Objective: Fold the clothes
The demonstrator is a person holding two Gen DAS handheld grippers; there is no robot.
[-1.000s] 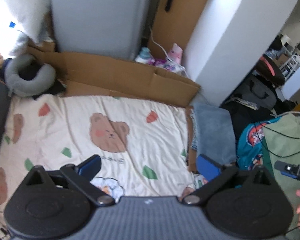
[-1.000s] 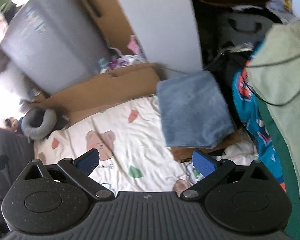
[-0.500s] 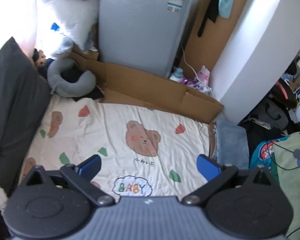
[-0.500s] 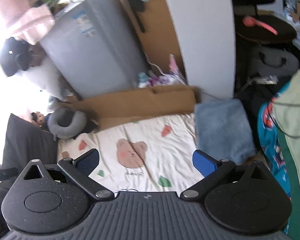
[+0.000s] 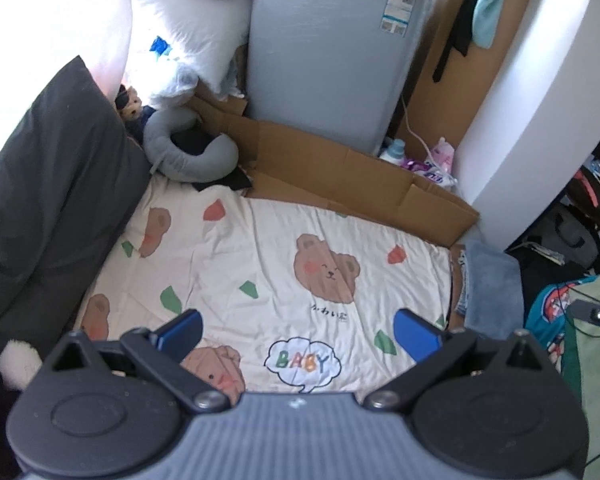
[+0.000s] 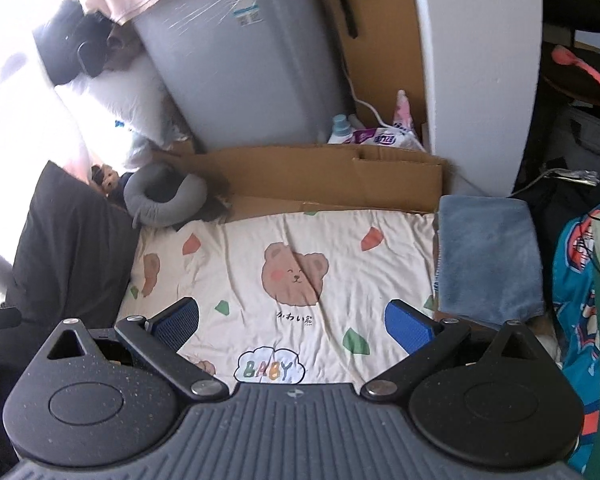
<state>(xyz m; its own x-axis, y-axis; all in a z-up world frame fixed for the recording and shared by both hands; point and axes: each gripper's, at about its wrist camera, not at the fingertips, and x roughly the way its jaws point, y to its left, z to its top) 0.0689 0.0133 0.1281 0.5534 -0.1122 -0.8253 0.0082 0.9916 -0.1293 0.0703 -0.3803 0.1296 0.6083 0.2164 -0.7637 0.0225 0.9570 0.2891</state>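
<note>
A folded grey-blue garment (image 5: 490,292) (image 6: 486,256) lies at the right edge of a cream sheet printed with bears (image 5: 260,264) (image 6: 284,280), partly on cardboard. My left gripper (image 5: 298,330) hangs open above the sheet's near part, nothing between its blue pads. In the right wrist view my right gripper (image 6: 292,320) is open too, held above the sheet, with the folded garment to the right of its right finger. A dark grey cloth or cushion (image 5: 48,184) (image 6: 68,248) is piled along the sheet's left side.
Flattened cardboard (image 5: 340,176) borders the sheet's far side, before a grey appliance (image 5: 328,52) and white wall (image 5: 532,92). A grey neck pillow (image 5: 188,152) sits at the far left corner. Bags, cables and a teal printed cloth (image 6: 576,272) crowd the right.
Both grippers have risen and drawn back from the sheet, so both views take in more of the room. The left view has swung left, away from the folded garment. Both stayed open.
</note>
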